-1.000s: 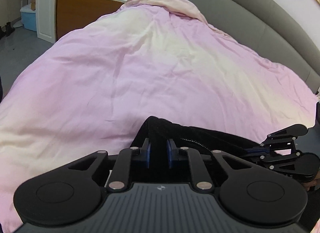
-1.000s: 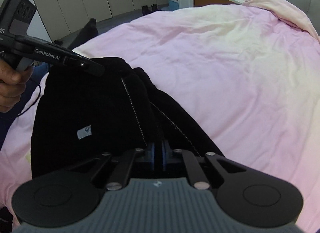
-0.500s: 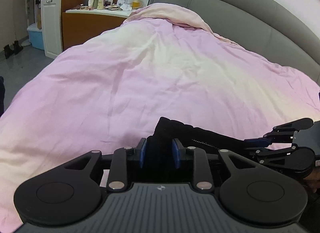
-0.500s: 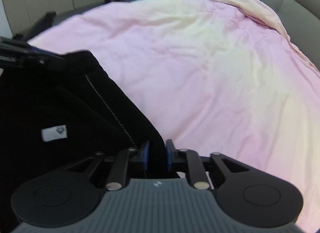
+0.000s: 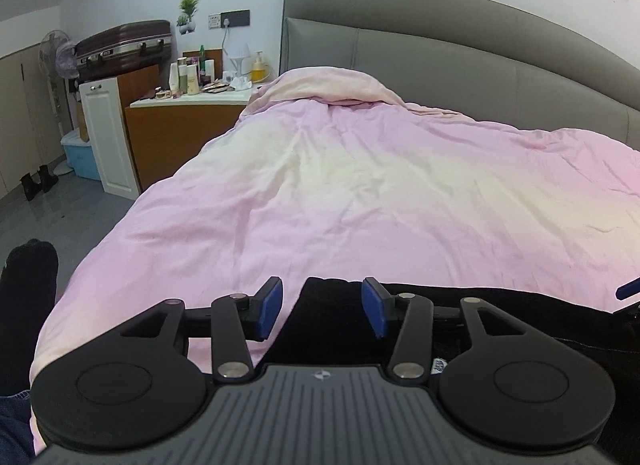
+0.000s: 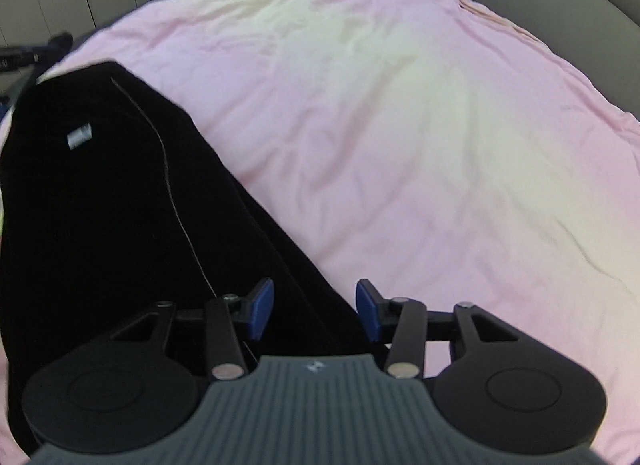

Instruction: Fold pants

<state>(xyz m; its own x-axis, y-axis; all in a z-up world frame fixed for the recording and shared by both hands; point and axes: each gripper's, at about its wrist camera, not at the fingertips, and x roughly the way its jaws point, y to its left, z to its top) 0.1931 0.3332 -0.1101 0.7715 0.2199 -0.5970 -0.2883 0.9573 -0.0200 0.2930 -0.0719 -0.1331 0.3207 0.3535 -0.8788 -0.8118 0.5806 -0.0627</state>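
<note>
The black pants (image 6: 120, 205) lie flat on the pink blanket (image 5: 360, 205). The left gripper (image 5: 322, 311) and right gripper (image 6: 314, 309) have just been opening; both hold nothing now.

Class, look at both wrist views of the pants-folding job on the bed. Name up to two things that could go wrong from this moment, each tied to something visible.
1. Both jaws have just been opening. The left gripper and right gripper each have black pants cloth between unpressed pads, so lifting away could snag and undo the fold.
2. The pants lie near the edge of the soft, wrinkled pink duvet, so they might slide or crease unevenly.
</note>
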